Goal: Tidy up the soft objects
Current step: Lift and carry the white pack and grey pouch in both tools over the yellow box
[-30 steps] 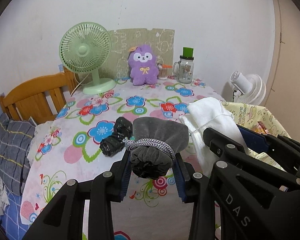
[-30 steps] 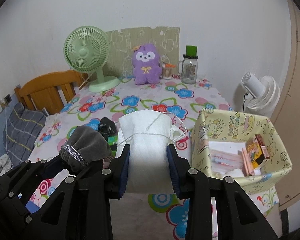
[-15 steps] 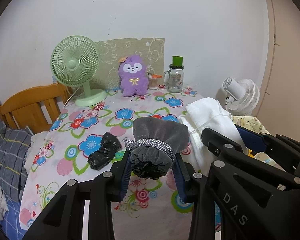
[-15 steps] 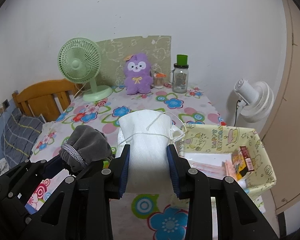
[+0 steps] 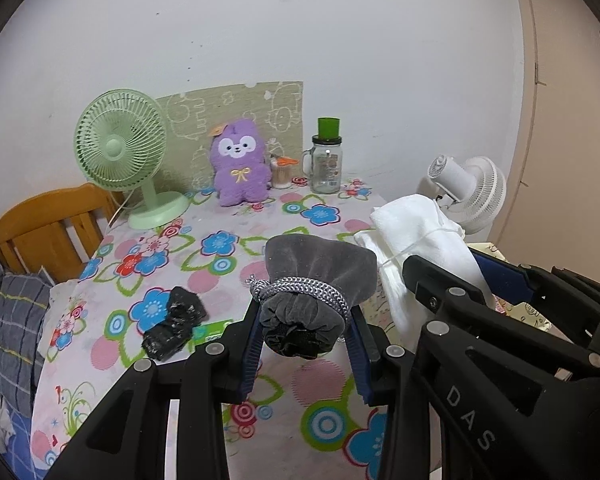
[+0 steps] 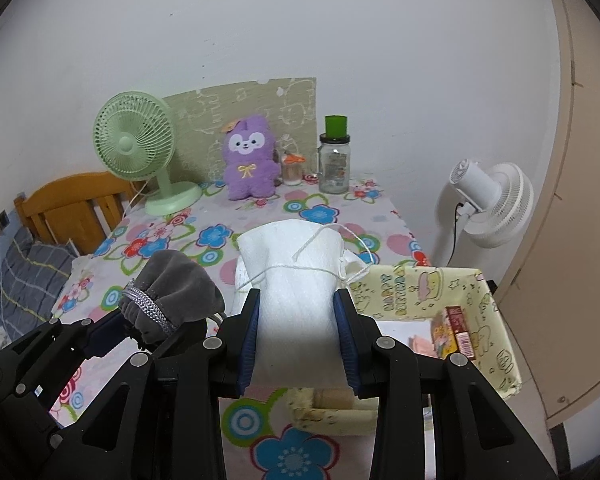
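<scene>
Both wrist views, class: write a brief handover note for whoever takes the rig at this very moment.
Left claw: shut on the grey velvet drawstring pouch, held above the table.
Right claw: shut on the white cloth drawstring bag, beside the yellow patterned paper box.
Black crumpled bundle lies on the floral tablecloth.
Done: both pouches picked up. Left: neither placed yet; the box is likely the target.

Yellow box point(image 6: 420, 292) and black bundle point(image 5: 174, 330) flank open tablecloth point(image 5: 312, 380).
</scene>
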`<state>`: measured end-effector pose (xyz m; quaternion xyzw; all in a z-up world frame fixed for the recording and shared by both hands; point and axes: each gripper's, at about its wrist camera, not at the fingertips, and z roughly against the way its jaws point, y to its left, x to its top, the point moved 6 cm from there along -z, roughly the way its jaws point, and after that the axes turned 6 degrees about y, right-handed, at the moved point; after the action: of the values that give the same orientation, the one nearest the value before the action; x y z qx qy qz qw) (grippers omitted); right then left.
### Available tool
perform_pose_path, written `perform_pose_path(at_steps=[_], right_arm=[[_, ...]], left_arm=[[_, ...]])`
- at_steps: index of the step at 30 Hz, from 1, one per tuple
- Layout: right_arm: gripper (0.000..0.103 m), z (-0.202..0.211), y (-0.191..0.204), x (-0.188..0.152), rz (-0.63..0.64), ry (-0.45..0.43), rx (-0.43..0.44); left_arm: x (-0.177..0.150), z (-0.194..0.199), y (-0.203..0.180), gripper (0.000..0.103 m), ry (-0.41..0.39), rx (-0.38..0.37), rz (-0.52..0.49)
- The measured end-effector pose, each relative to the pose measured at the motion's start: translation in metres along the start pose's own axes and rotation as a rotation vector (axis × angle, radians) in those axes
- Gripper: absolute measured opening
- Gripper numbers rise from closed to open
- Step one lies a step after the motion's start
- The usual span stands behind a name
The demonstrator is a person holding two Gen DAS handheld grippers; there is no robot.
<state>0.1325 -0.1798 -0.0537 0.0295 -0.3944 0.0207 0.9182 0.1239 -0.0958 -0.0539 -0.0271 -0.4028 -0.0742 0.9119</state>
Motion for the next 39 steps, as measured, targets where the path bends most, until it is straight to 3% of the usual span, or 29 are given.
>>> perform_pose_path(at_steps=[22, 39], right_arm=[[0.039, -0.005, -0.068, 0.007, -0.067, -0.006, -0.067], [0.039, -0.019, -0.121, -0.004, -0.135, 0.024, -0.129]], left_arm=[[0.020, -0.024, -0.066, 0.039, 0.006, -0.092, -0.088], [0.020, -0.050, -0.116, 0.039, 0.057, -0.157, -0.151]])
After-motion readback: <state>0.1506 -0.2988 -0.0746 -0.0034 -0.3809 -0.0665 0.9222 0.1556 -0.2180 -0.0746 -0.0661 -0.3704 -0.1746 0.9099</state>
